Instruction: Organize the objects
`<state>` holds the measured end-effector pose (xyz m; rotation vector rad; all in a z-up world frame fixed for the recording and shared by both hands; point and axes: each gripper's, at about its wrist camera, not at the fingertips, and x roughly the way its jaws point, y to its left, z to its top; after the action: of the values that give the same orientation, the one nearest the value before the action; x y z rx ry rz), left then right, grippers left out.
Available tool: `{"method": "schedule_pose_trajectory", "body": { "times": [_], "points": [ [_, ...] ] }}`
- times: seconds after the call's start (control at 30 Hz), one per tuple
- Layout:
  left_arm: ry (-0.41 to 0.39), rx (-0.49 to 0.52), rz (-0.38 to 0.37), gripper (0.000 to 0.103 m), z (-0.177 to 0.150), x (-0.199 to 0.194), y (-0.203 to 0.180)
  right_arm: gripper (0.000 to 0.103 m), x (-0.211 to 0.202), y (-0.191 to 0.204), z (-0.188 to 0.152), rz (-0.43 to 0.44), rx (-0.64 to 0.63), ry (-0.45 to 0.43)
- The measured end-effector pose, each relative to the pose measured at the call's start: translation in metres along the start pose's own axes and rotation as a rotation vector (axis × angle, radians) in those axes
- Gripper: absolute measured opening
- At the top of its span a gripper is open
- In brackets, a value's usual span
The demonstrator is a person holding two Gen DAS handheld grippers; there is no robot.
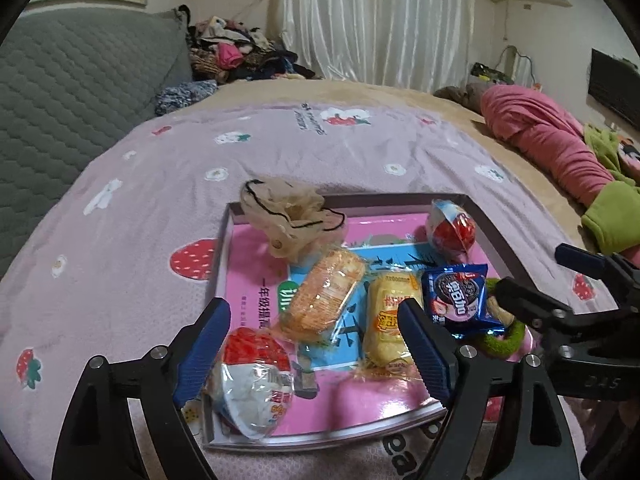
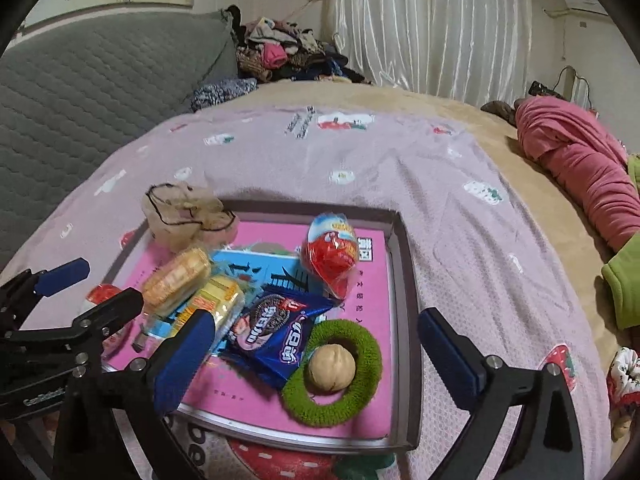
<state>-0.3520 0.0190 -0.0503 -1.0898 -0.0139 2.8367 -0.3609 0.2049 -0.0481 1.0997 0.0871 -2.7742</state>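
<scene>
Low in both frames, left tongs (image 1: 316, 344) and right tongs (image 2: 316, 354) gaping wide, holding nothing, above tray (image 2: 404, 280) of snacks, biscuit packet (image 2: 276, 336), green ring (image 2: 360, 344), walnut (image 2: 331, 367) centre-bottom, on bed (image 2: 400, 168)

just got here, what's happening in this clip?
A person with a gripper in each hand is sorting snacks into a shallow tray on a bed. Both the left gripper and right gripper are open and empty above it. Inside lie an Oreo pack, a walnut within a green ring, and wrapped cakes.
</scene>
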Motion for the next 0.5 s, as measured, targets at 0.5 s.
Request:
{"method": "schedule_pose_trajectory", "body": {
  "times": [0.5],
  "points": [
    [-0.062, -0.056, 0.045, 0.087, 0.008, -0.049, 0.011, 0.102, -0.054, 0.009, 0.005, 0.003, -0.009, -0.076]
  ]
}}
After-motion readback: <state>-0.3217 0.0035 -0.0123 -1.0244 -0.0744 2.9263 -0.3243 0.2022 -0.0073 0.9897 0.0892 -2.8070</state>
